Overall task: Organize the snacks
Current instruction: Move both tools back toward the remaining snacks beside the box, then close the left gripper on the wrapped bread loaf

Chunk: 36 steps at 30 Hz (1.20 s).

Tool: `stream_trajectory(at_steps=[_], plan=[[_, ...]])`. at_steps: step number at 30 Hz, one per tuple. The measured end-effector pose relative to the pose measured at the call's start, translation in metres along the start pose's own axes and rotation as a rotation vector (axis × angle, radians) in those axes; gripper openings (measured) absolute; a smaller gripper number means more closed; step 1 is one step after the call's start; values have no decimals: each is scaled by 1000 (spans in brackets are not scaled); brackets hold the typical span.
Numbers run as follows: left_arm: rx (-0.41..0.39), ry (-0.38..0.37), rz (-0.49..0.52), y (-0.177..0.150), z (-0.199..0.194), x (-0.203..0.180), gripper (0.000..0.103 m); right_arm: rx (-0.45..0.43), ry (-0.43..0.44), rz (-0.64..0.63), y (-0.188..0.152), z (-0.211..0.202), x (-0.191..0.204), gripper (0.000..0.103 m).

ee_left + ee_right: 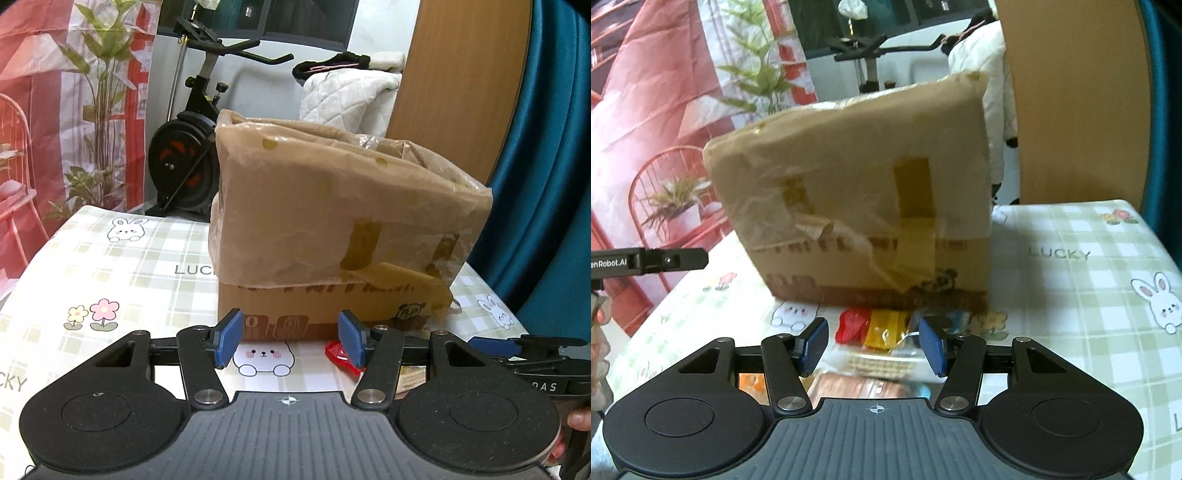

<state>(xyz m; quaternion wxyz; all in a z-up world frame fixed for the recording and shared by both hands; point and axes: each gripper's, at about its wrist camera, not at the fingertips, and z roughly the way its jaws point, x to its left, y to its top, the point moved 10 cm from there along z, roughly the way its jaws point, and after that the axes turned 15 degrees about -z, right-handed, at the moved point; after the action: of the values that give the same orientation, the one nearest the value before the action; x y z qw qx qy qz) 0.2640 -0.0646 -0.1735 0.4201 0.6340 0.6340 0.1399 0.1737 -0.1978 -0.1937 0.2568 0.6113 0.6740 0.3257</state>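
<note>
A taped brown cardboard box with an open top stands on the checked tablecloth; it also shows in the right wrist view. My left gripper is open and empty just in front of the box's base. A red snack packet lies by its right finger. My right gripper is open and empty above a pile of snack packets: a red one, a yellow one and larger packs below.
The table has a green-checked bunny cloth. An exercise bike stands behind the table, a wooden panel and blue curtain at right. The other gripper shows at the right edge.
</note>
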Motion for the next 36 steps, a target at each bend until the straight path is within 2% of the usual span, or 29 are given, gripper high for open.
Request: stream_trajectory(at_steps=[14,19,25,29,36], plan=[[61,-20,11,-24,3,0,59,75,23,-22,-14,9,12,53],[108,-64,11,-40,4,-9,59,98,25,-46,-20,5,13,53],[189,-131,26,-68,11,-31,59,146,23,-101,-42,-7,5,53],[233,-144,26,-86,16,-40,58,163,21,-156,-57,-14,4,54],[300,-166,7,-108,23,-49,58,166,71,-263,-68,-15,17,54]])
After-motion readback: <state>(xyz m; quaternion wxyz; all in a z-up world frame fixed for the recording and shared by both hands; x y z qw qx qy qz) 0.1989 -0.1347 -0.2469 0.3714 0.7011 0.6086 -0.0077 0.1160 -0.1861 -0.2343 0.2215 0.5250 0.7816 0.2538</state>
